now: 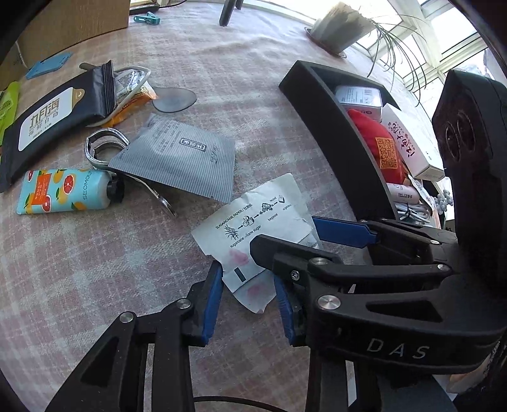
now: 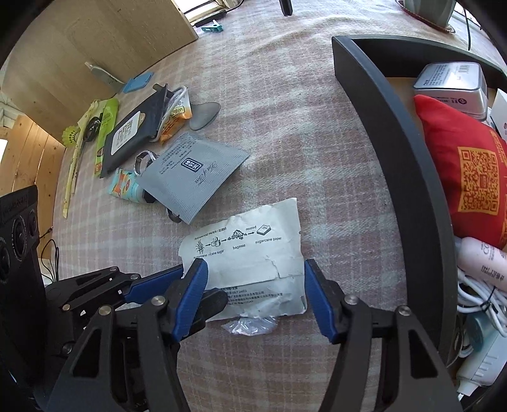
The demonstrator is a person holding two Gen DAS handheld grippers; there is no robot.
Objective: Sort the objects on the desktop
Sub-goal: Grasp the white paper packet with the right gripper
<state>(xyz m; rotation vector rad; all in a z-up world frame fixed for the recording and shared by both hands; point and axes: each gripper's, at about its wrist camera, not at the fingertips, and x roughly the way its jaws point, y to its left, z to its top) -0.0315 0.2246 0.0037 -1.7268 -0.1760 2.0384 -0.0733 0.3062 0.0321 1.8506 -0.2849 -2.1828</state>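
A torn white sugarcane-paper wrapper [image 1: 253, 222] lies flat on the checked tablecloth, also in the right wrist view [image 2: 253, 256]. My left gripper [image 1: 248, 299] is open, its blue pads either side of the wrapper's near corner. My right gripper [image 2: 256, 294] is open, its jaws straddling the wrapper's near edge; it shows in the left wrist view [image 1: 332, 241] just right of the left one. A black storage bin [image 1: 336, 126] on the right holds a red pouch [image 2: 469, 168], a tin, boxes and white cables.
Left of the wrapper lie a grey striped sachet [image 1: 180, 158], a citrus-print tube [image 1: 63, 191], a black wipes pack [image 1: 54, 114], a metal ring and snack packets. A cardboard box [image 2: 111, 41] stands at the back left and a potted plant [image 1: 342, 27] at the back right.
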